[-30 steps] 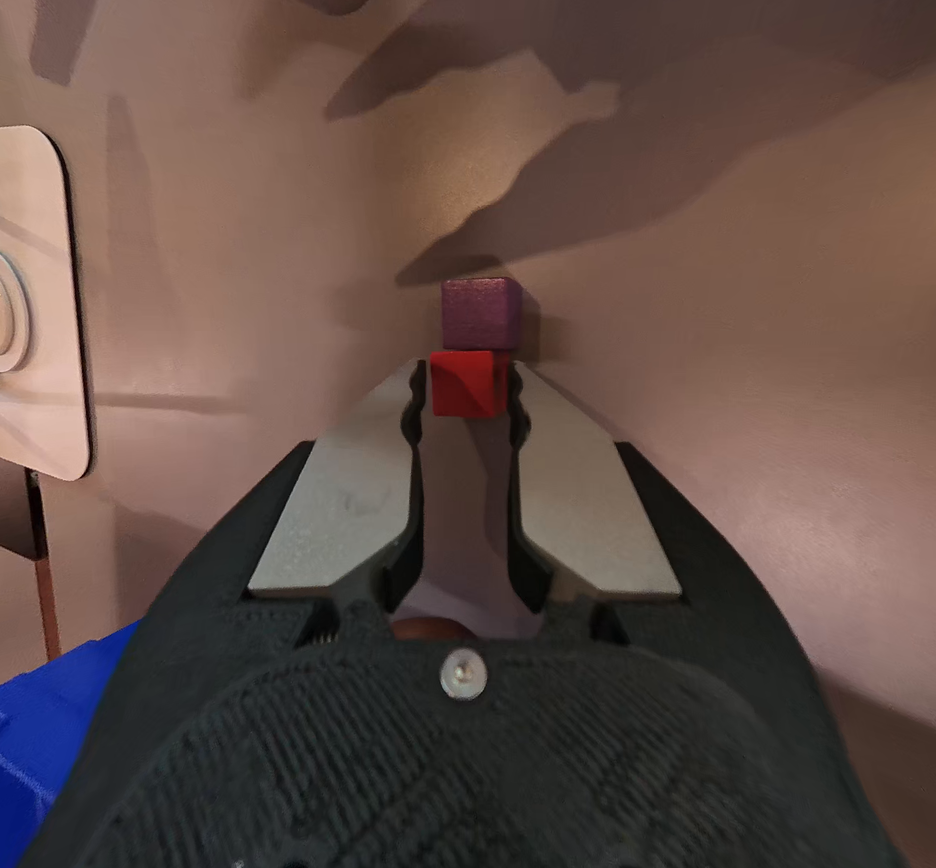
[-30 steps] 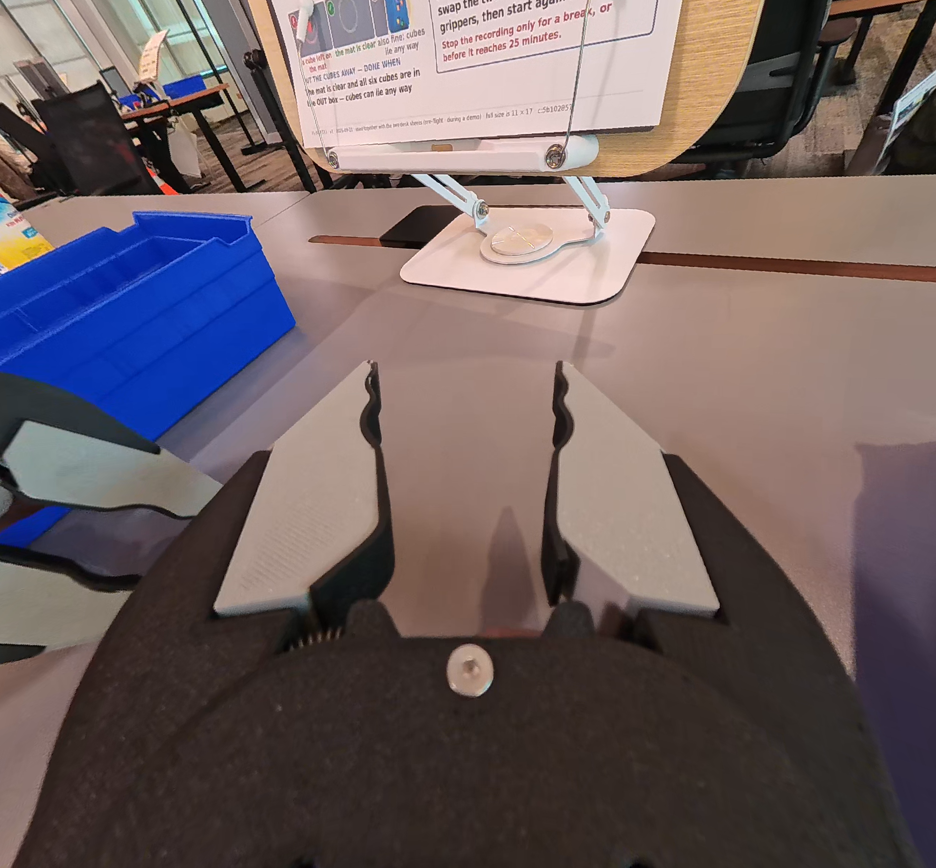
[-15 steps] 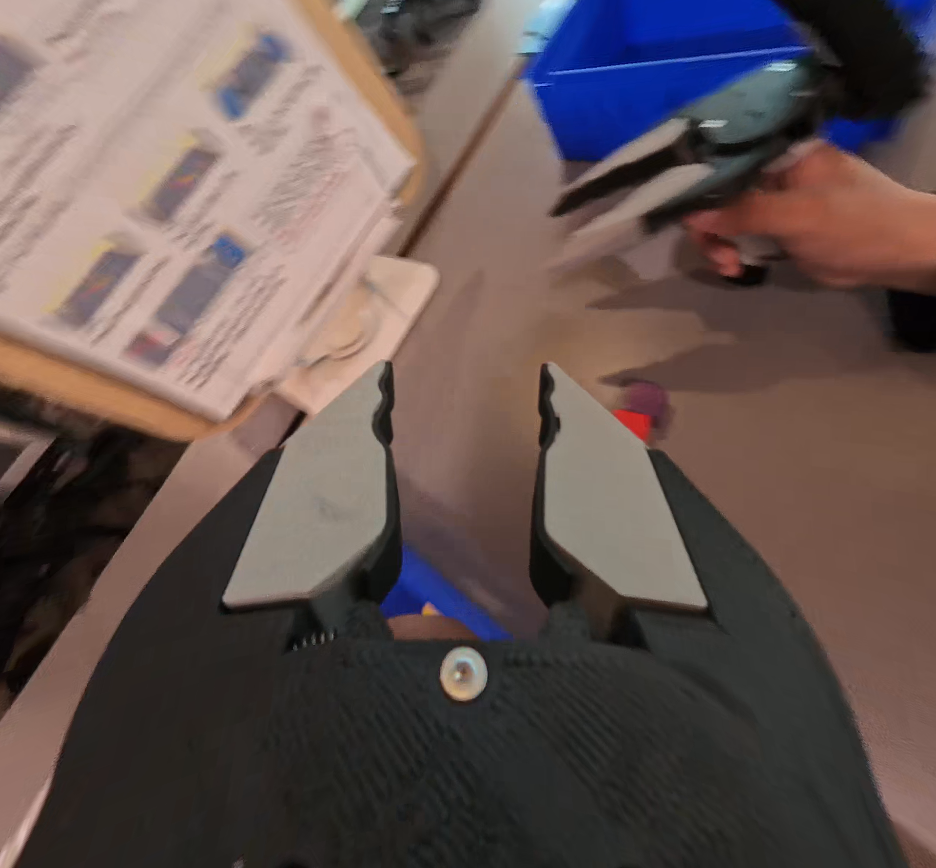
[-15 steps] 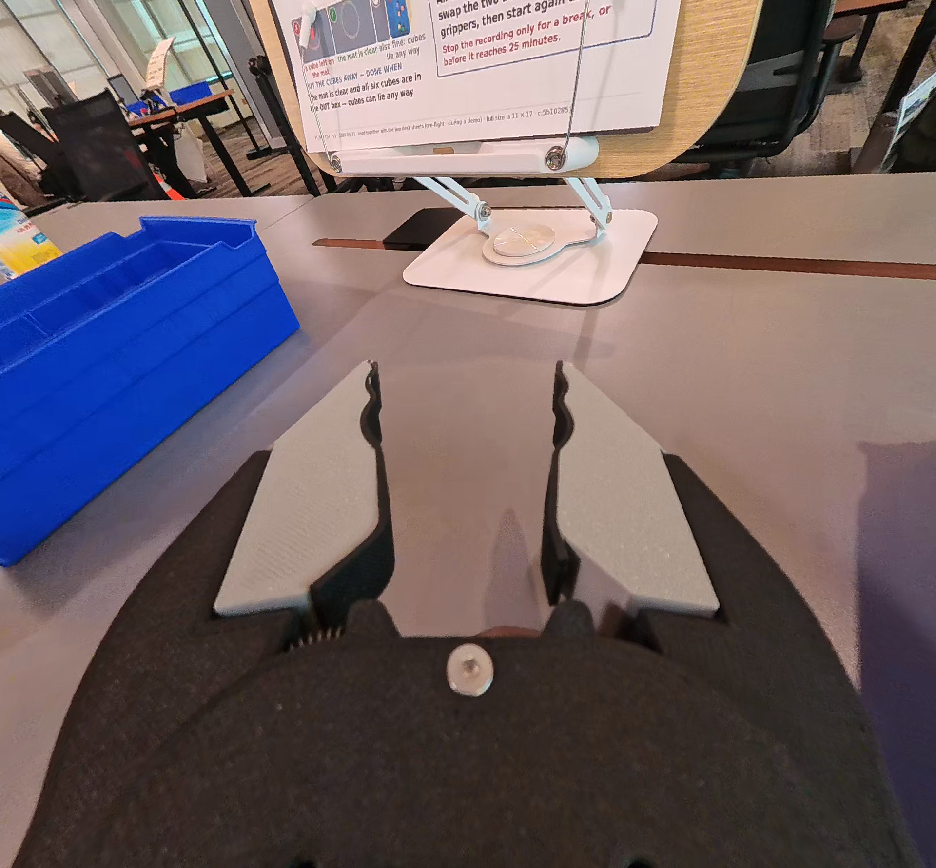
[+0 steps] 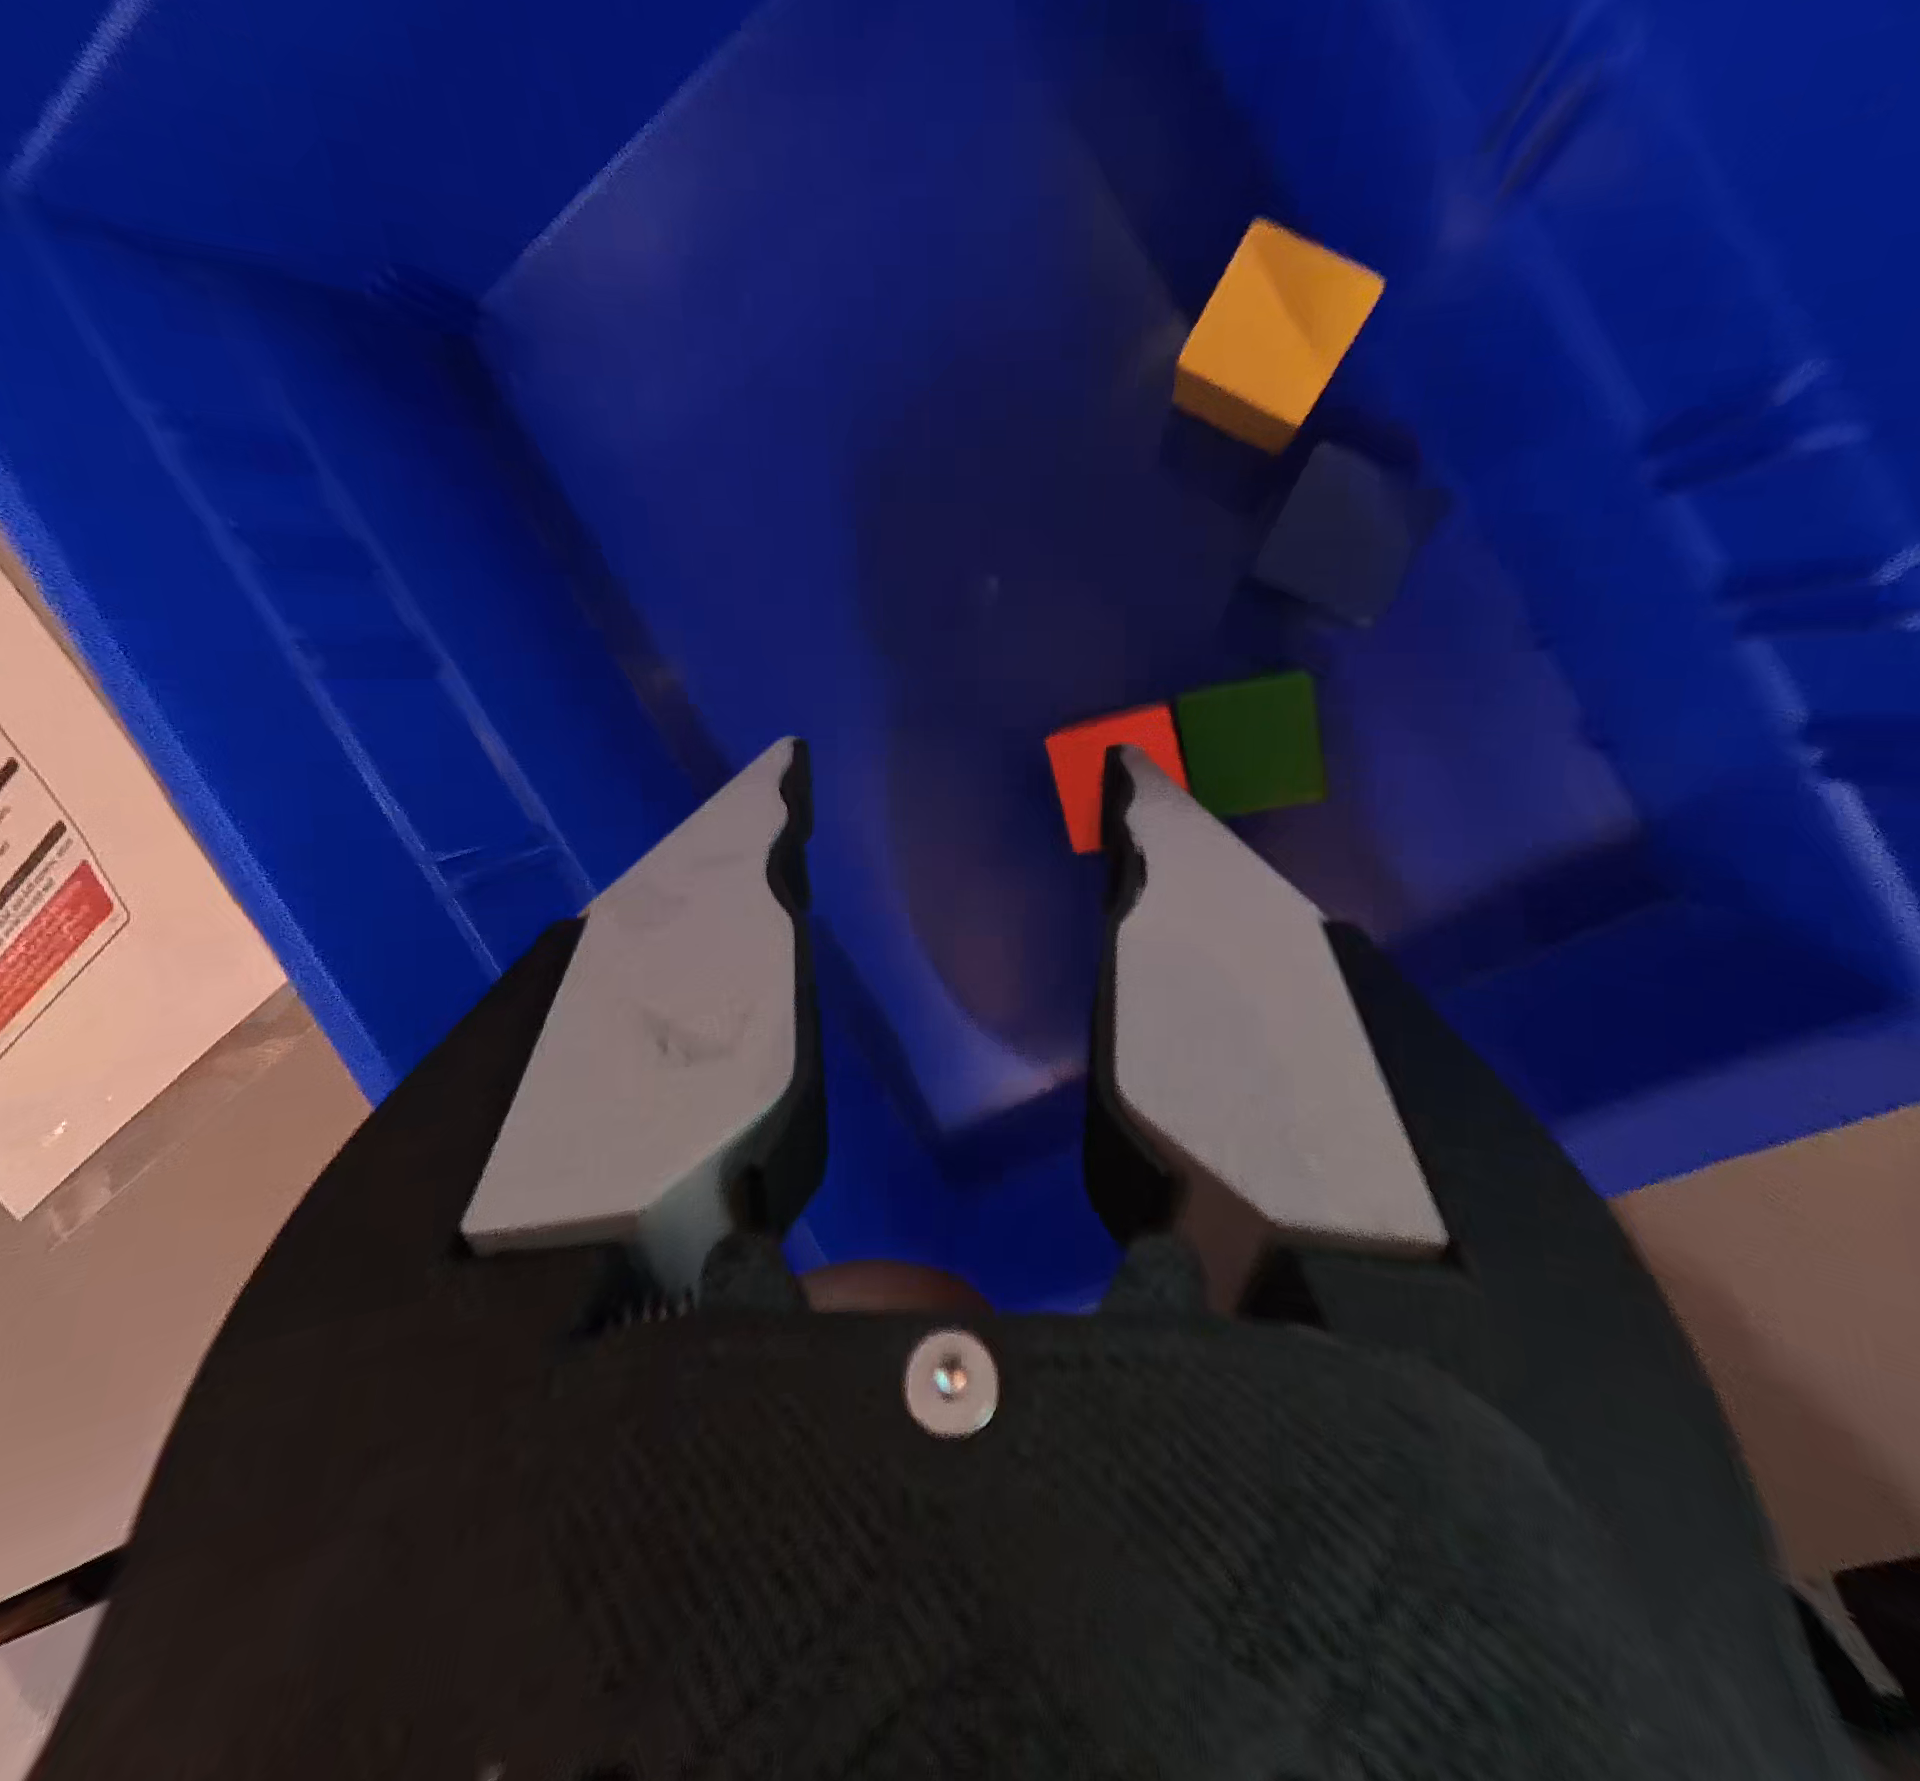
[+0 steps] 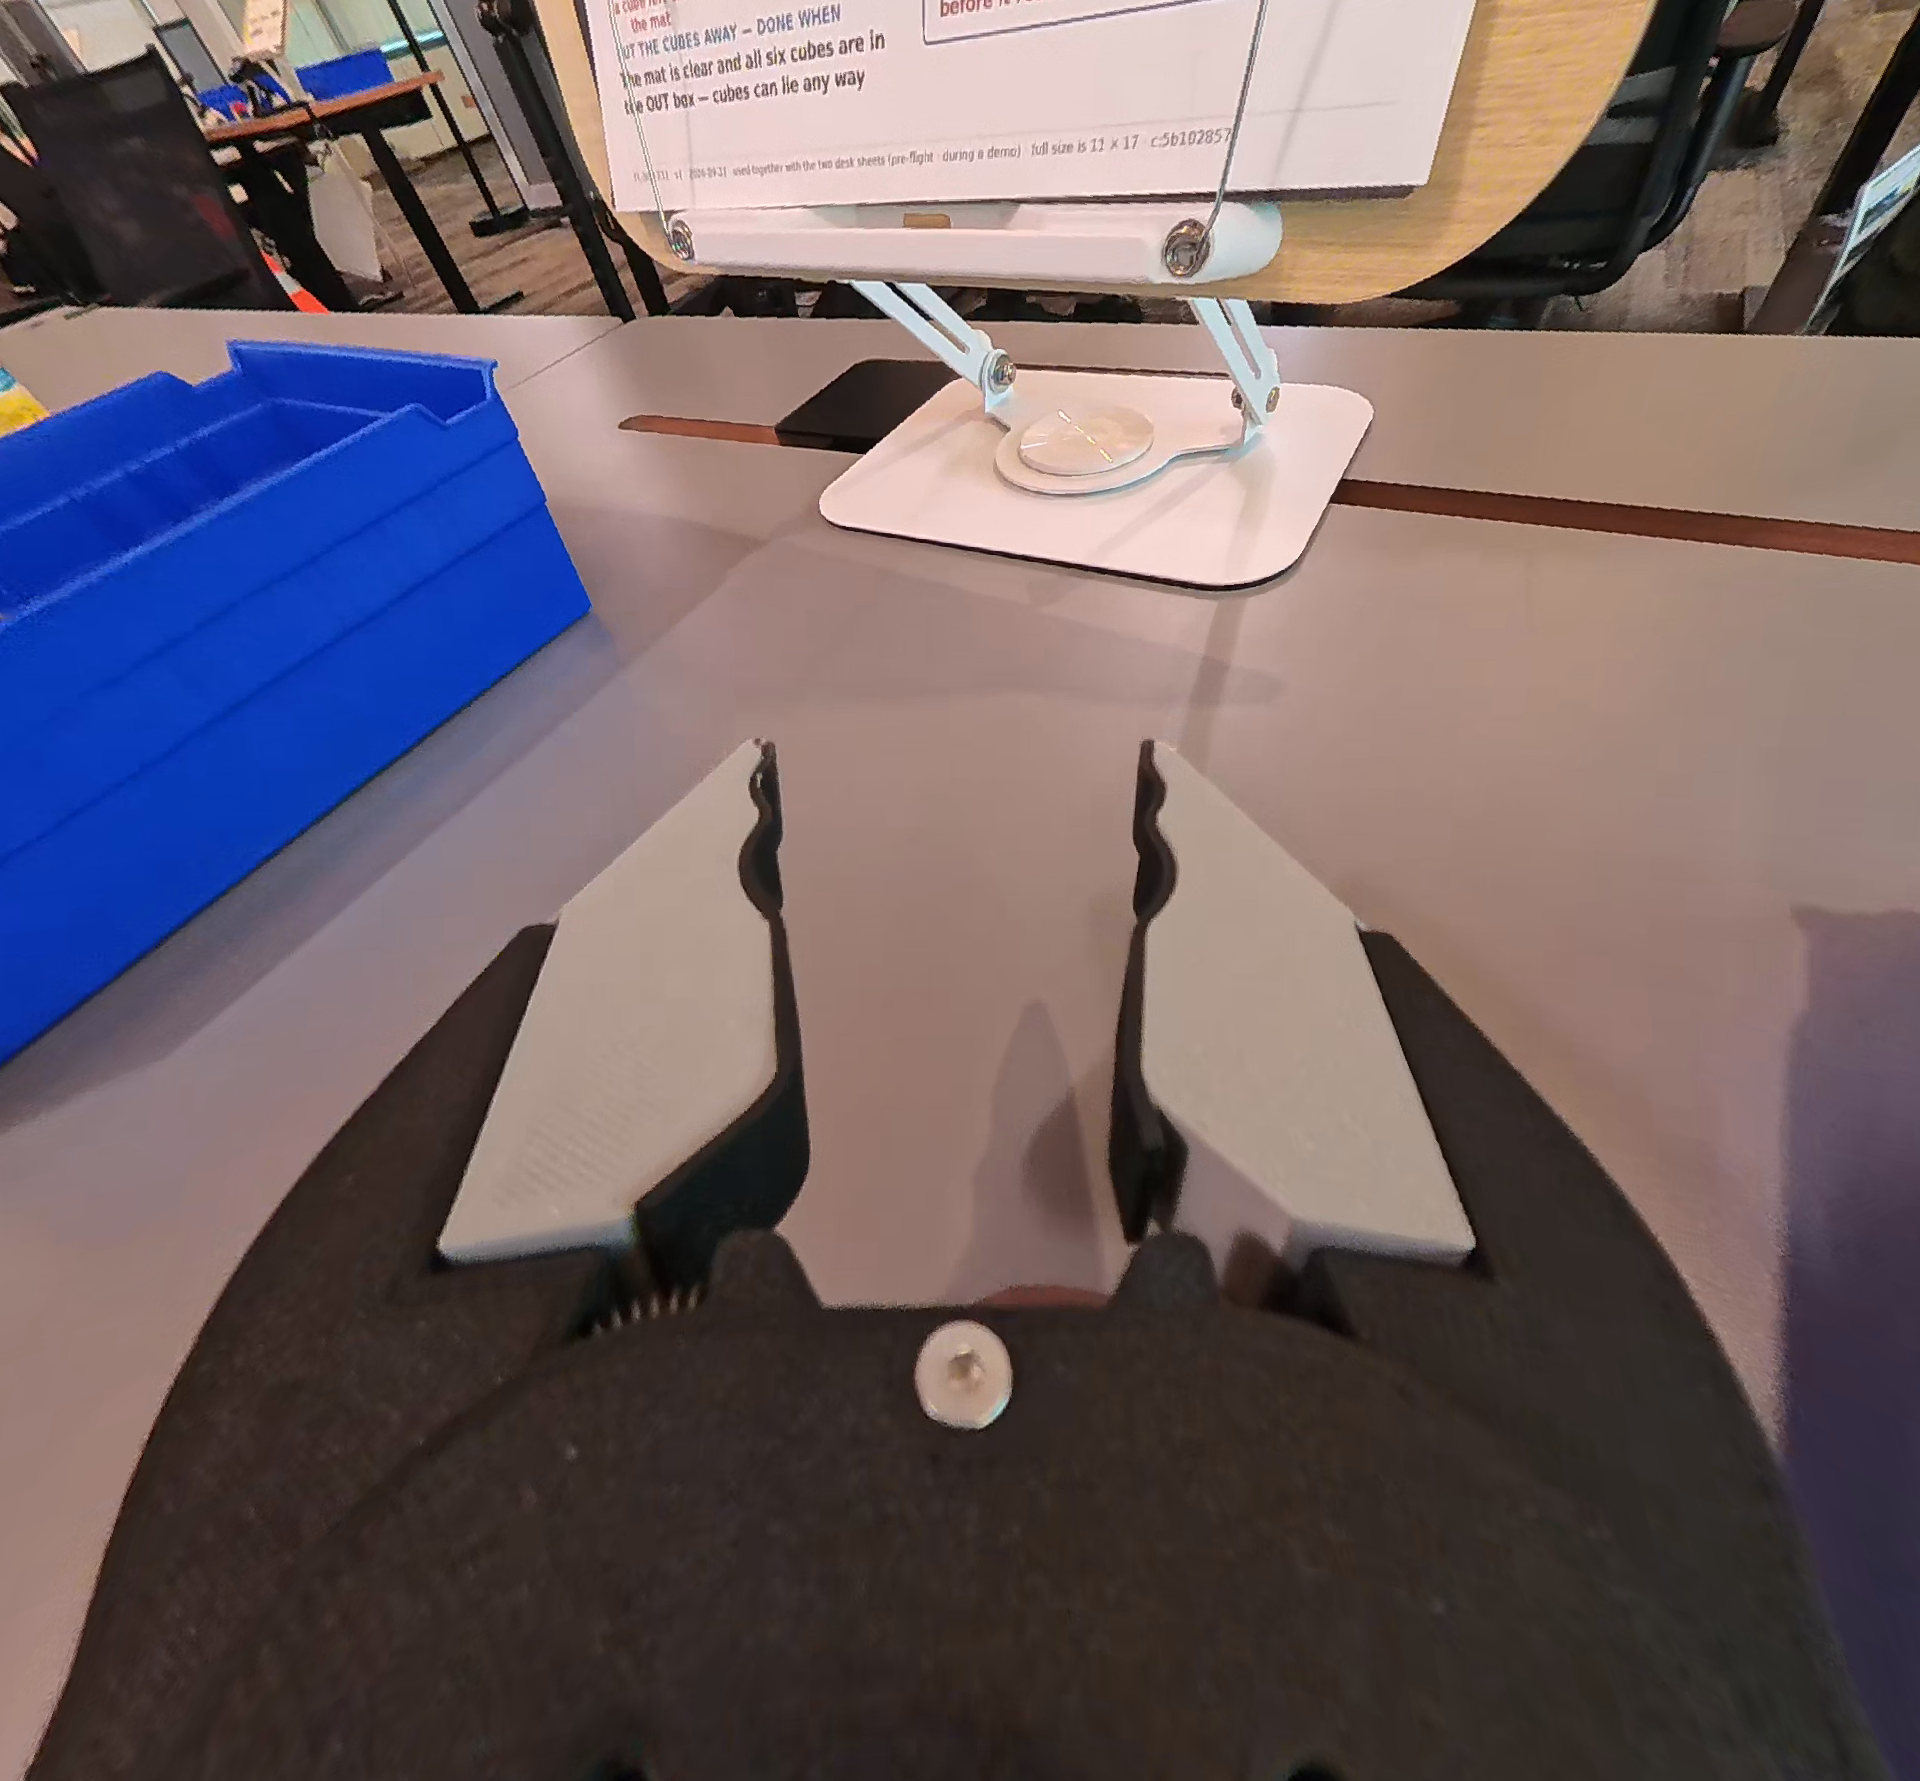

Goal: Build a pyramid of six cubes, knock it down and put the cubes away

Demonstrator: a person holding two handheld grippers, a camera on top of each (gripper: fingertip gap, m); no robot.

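Observation:
In the left wrist view my left gripper (image 5: 956, 760) is open and empty, hovering over a blue bin (image 5: 436, 297) and pointing down into it. On the bin floor lie an orange cube (image 5: 1086, 781), partly hidden by my right finger, a green cube (image 5: 1252, 742) touching it, a dark blue cube (image 5: 1335, 531) and a yellow cube (image 5: 1276, 334). In the right wrist view my right gripper (image 6: 956, 755) is open and empty above the grey table (image 6: 1455, 744). No cubes show in that view.
A blue bin (image 6: 239, 609) stands at the left in the right wrist view. A white stand (image 6: 1101, 484) holding an instruction board (image 6: 1039, 17) is straight ahead at the table's back. A white label sheet (image 5: 62, 931) lies left of the bin in the left wrist view. The tips of one gripper are about 40 centimetres away from the tips of the other.
My left gripper let go of the red cube beside the purple one, swung away across the table and now points down into the blue bin. The right gripper barely moved.

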